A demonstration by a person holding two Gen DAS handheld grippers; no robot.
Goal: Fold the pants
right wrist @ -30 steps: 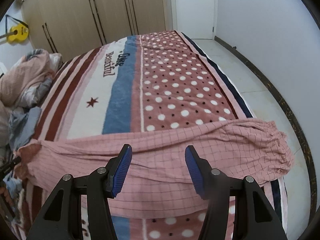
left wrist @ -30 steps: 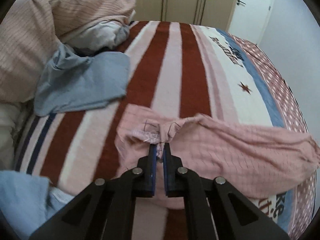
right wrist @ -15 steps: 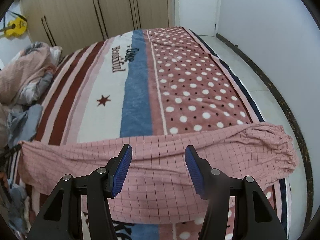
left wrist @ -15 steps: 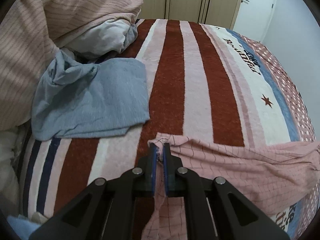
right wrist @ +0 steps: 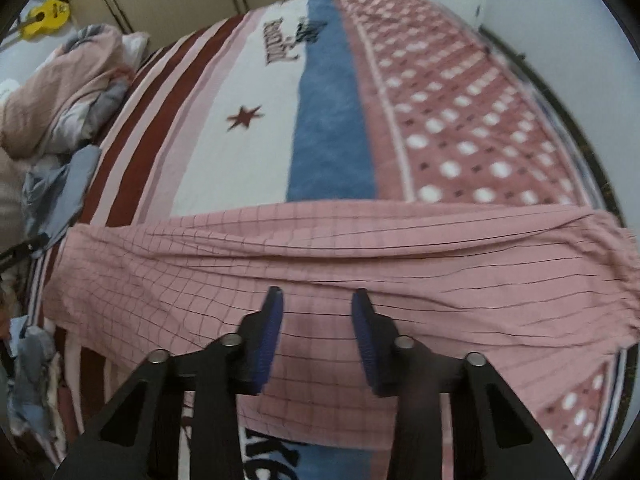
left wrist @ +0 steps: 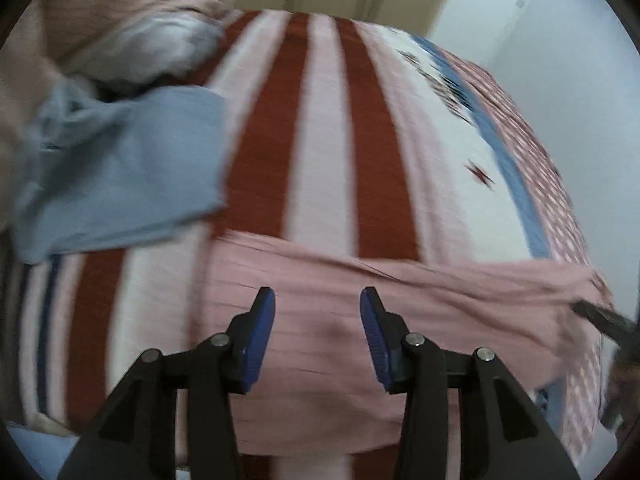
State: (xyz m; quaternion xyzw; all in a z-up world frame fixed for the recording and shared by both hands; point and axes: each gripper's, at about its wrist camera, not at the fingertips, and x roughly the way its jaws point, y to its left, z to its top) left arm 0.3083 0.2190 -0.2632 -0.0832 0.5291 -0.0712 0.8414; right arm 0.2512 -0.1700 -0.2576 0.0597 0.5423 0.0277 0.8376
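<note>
the pink checked pants (right wrist: pixel 320 248) lie stretched flat from left to right across the near part of the bed blanket (right wrist: pixel 332 120), waist end at the left, gathered cuff at the right edge. the left gripper (left wrist: pixel 318 300) has just been opening; its blue pads stand apart over the waist end, gripping nothing. the right gripper (right wrist: pixel 316 300) has just been closing over the leg, cloth below but not pinched. a blue garment (left wrist: pixel 120 168) lies far left, beside a rumpled duvet (right wrist: pixel 52 92).
</note>
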